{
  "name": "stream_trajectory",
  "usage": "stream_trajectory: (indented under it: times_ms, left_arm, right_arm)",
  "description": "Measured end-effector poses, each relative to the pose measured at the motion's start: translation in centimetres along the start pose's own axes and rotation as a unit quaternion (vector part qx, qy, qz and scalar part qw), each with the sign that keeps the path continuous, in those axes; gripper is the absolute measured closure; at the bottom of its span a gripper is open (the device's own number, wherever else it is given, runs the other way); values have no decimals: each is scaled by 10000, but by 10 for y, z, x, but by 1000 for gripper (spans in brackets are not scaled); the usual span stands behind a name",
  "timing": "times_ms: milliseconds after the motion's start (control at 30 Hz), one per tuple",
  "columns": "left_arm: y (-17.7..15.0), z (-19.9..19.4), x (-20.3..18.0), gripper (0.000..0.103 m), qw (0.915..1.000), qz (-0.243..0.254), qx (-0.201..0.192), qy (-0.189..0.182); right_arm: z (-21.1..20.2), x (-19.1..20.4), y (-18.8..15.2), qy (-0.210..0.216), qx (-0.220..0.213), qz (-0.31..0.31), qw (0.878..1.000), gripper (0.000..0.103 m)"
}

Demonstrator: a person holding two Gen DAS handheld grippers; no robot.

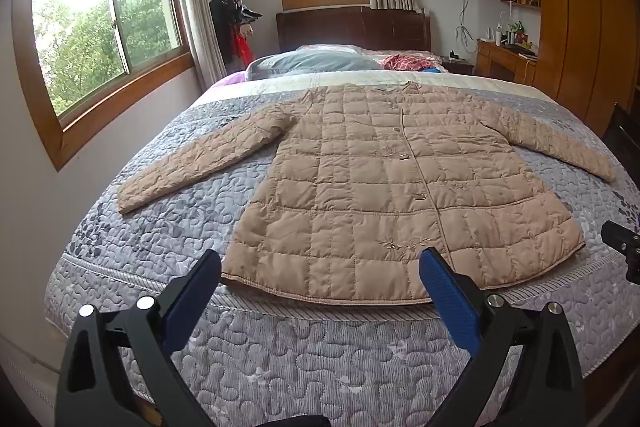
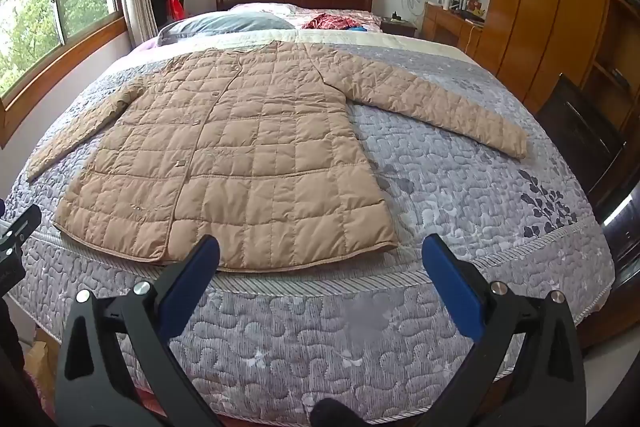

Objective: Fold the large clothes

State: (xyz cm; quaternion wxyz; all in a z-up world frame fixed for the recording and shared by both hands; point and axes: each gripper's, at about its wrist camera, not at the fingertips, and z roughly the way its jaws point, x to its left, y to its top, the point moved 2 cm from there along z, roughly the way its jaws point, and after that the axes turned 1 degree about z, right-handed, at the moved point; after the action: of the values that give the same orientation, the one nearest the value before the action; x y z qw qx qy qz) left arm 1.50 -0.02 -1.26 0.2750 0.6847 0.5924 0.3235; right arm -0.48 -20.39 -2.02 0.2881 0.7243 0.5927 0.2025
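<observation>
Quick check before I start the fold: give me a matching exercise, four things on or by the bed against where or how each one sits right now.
Things:
1. quilted beige coat
2. grey pillow
3. red patterned cloth
4. left gripper

States:
A. crumpled near the headboard, right of the pillow
B. open, empty, over the foot of the bed
C. spread flat, sleeves out to both sides
D. lying beyond the coat's collar, on the window side

Pairs: 1-C, 2-D, 3-A, 4-B
</observation>
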Motion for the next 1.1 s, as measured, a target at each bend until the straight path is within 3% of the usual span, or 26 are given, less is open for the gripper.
stream_trajectory:
  times_ms: [1100]
  left_arm:
    - [0,0,0,4,10000,7,22,13]
  right_arm:
    - [0,0,0,-4,3,12,10000,3]
